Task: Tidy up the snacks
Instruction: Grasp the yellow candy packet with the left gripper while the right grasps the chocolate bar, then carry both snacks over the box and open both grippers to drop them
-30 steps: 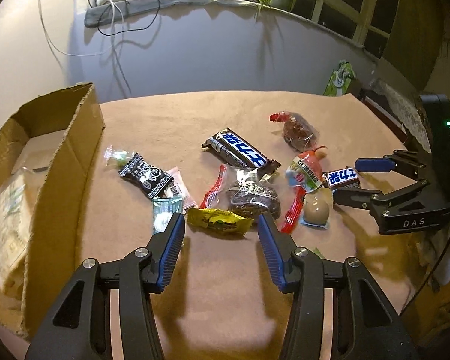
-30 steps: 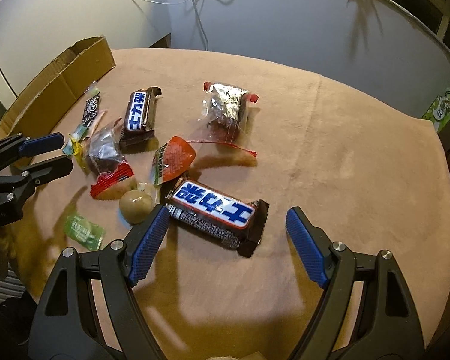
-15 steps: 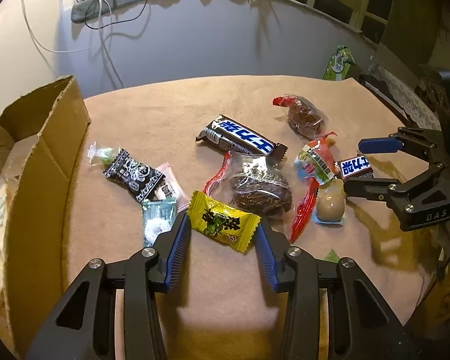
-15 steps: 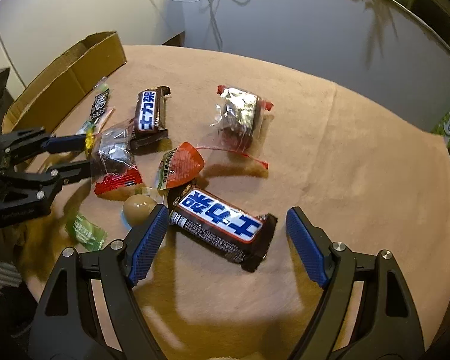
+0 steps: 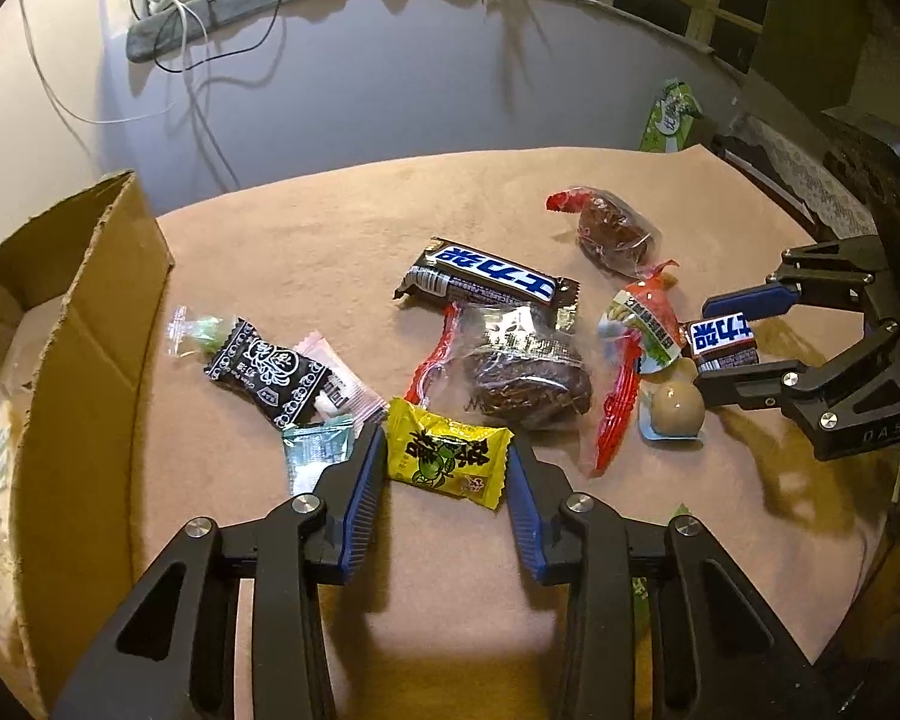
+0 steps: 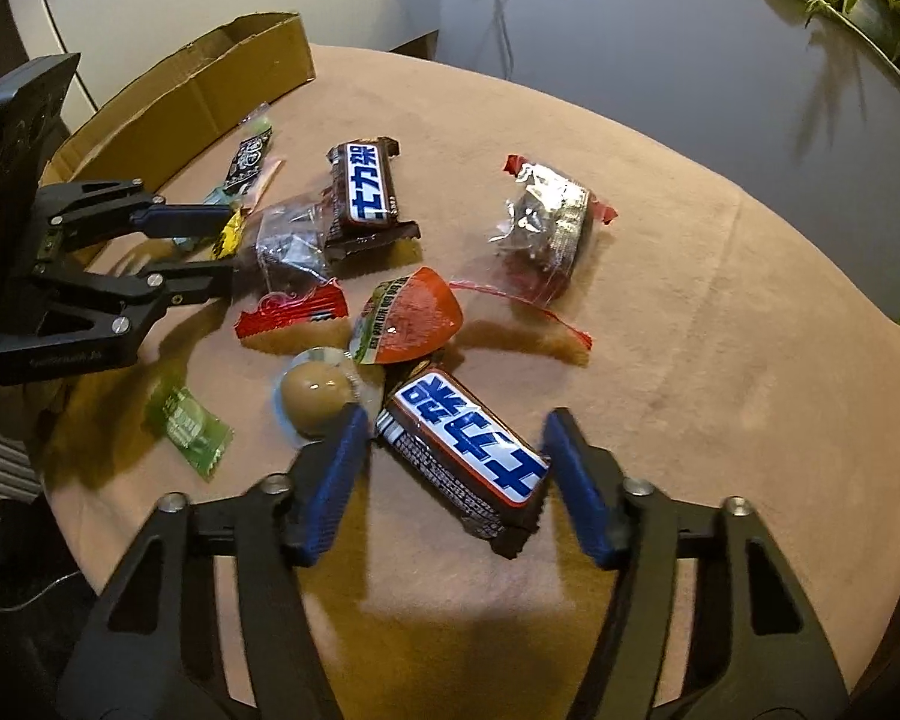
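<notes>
A yellow candy packet (image 5: 447,461) lies flat on the tan tablecloth, between the blue pads of my left gripper (image 5: 447,468). Its jaws are closing and the pads meet the packet's crimped ends. A brown chocolate bar with blue lettering (image 6: 465,450) lies slantwise between the pads of my right gripper (image 6: 456,438). Those jaws are closing too: the right pad touches the bar's corner, and the left pad stands a sliver off its other end. The left wrist view shows the right gripper (image 5: 702,345) around that bar (image 5: 723,339). The right wrist view shows the left gripper (image 6: 225,249) at the yellow packet (image 6: 228,234).
An open cardboard box (image 5: 90,312) stands at the left edge. Between the grippers lie a second chocolate bar (image 5: 489,279), two clear-wrapped brown cakes (image 5: 525,369), a red-and-green packet (image 5: 645,324), a wrapped egg (image 5: 678,408) and a black candy (image 5: 264,369). A green candy (image 6: 186,426) lies near the front edge.
Both grippers' jaws have narrowed around their snacks, the right one sharply in the last half second. The left gripper moved forward until the yellow packet lay between its pads.
</notes>
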